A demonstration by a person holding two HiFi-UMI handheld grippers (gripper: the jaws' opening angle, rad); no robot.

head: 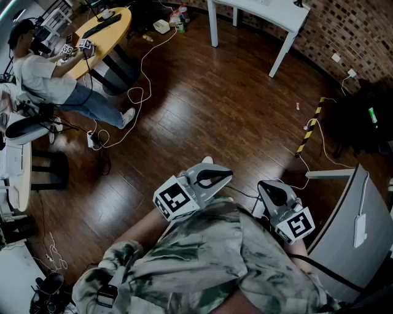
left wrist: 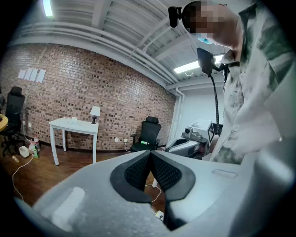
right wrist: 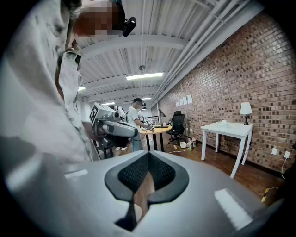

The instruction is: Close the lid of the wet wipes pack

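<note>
Wet wipes pack appears in none of the views, so its place cannot be told. The left gripper (head: 216,177) has its jaws pressed together with nothing between them, and the right gripper (head: 274,195) is likewise clenched and empty. Both are held just in front of the person's camouflage shirt (head: 209,257), above the wooden floor (head: 233,104). Well beyond stand a white table (head: 270,12) by the brick wall (head: 344,30) and a seated person (head: 55,80) at a round table (head: 104,37).

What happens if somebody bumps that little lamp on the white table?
The lamp looks narrow below with a wider shade on top, so it would probably tip easily. It seems small, so likely light enough to slide. It stands near one end of the white table, so it might fall off.
</note>
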